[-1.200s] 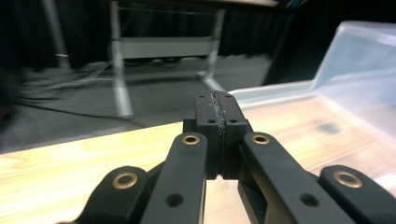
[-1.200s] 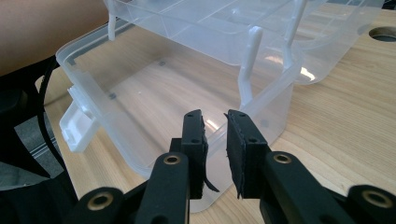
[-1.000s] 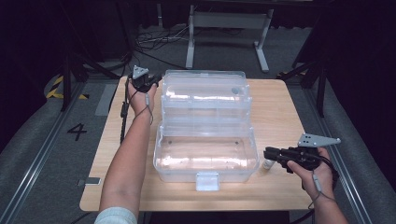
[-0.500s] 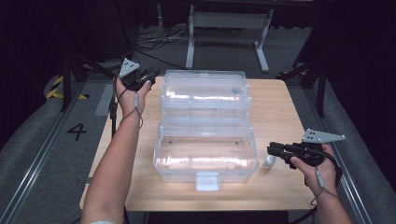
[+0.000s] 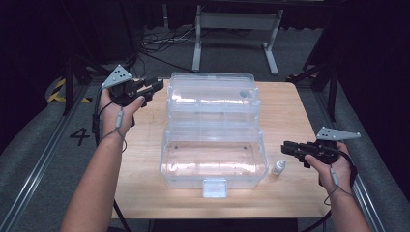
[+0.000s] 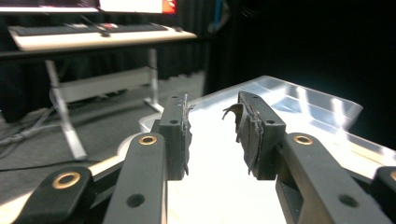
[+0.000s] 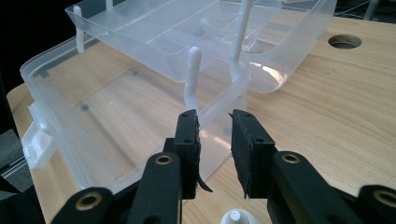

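writing: a dark numeral "4" [image 5: 80, 137] is marked on the grey floor left of the table; no brand or label can be read on the box or the bottle.
box: a clear plastic storage box [image 5: 212, 159], open, sits in the middle of the wooden table [image 5: 140, 145]; the deep lower tub is nearer the person, with a white latch [image 5: 214, 187] at its front edge.
upper tray: a clear tray [image 5: 210, 96] with divided compartments is swung up and back behind the tub, carried on white plastic arms [image 7: 193, 74] (seen close in the right gripper view).
box contents: the tub looks empty; the table's wood grain shows through its floor.
bottle: a small white dropper bottle [image 5: 279, 167] stands on the table just beside the tub's right front corner, near the right gripper's tips.
left gripper: the left gripper [image 5: 153, 87] is raised near the table's far left corner, beside the tray; its jaws have just been opening, stand apart and grasp nothing.
right gripper: the right gripper [image 5: 286, 147] hovers low at the tub's right end, pointing at it; its jaws have just been widening, parted with nothing between the pads.
table detail: a round cable hole [image 7: 344, 41] is cut in the tabletop.
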`<state>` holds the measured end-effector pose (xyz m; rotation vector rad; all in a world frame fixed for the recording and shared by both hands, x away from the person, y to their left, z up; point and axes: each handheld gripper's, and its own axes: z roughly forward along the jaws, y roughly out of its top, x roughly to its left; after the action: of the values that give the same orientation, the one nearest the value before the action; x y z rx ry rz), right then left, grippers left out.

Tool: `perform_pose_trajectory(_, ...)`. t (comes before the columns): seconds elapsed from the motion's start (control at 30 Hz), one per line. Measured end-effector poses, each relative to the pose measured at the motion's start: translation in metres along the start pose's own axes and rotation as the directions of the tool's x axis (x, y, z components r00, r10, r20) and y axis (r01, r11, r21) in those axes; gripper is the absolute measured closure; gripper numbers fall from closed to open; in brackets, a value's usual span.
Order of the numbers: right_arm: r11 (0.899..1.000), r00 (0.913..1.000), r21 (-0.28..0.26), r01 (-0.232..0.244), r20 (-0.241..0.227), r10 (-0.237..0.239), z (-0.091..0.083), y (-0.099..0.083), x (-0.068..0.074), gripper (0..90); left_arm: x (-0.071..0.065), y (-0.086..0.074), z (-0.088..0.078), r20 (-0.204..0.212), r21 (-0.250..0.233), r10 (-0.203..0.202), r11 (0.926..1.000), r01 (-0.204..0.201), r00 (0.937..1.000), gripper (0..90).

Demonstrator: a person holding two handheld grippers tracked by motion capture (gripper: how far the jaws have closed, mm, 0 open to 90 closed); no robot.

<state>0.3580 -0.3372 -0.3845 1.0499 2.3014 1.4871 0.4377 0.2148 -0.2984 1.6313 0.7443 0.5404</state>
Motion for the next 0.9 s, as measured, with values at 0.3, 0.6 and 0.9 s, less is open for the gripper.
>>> perform_pose_trajectory(0.3, 1.000, 0.9999, 0.008, -0.010, 0.007, 0.010, -0.001, -0.001, -0.005, 70.8, -0.032, -0.014, -0.029, 0.059, 0.071, 0.060, 0.9954, -0.064, 0.9965, 62.6)
perform_pose_trajectory(0.6, 1.000, 0.9998, 0.005, -0.016, 0.014, 0.016, -0.003, 0.000, -0.008, 69.4, -0.053, -0.021, -0.040, 0.113, 0.093, 0.089, 0.9907, -0.099, 0.9896, 60.0)
perform_pose_trajectory(0.9, 1.000, 0.9997, 0.010, -0.013, 0.019, 0.013, -0.004, 0.002, -0.009, 69.4, -0.050, -0.025, -0.046, 0.090, 0.126, 0.080, 0.9879, -0.091, 0.9927, 57.3)
